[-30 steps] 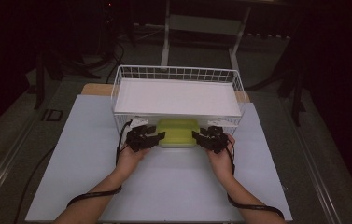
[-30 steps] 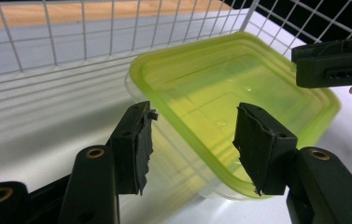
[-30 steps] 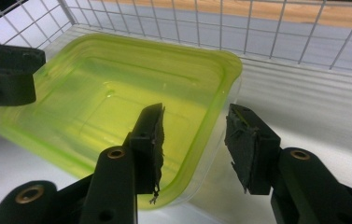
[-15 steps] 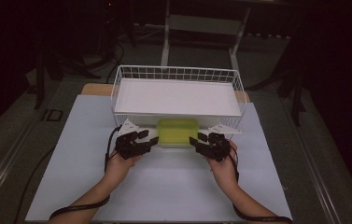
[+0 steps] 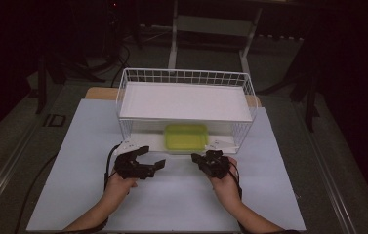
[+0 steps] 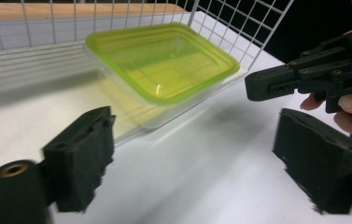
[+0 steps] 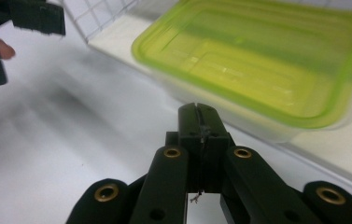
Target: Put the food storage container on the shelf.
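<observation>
A clear plastic container with a green lid point(image 5: 186, 136) lies on the lower floor of the white wire basket point(image 5: 125, 87), at its open front. My left gripper point(image 5: 152, 157) hovers over the table just left of and nearer than the container, its jaws wide apart with nothing between them. In the left gripper view the container point(image 6: 164, 60) lies beyond the open left gripper point(image 6: 201, 158), and the right gripper point(image 6: 304, 79) shows at the right. My right gripper point(image 5: 197, 158) sits just in front of the container, shut on nothing. In the right gripper view the shut right gripper point(image 7: 200, 116) points at the container's point(image 7: 267, 60) near edge.
A white board point(image 5: 184, 102) covers the top of the basket like a shelf above the container. The basket stands at the far side of a pale mat point(image 5: 74, 185) on the table. Two paper tags point(image 5: 220, 145) lie at the basket's front. Dark floor surrounds the table.
Both grippers have drawn back from the container's sides toward the person. The container has stayed in place.
</observation>
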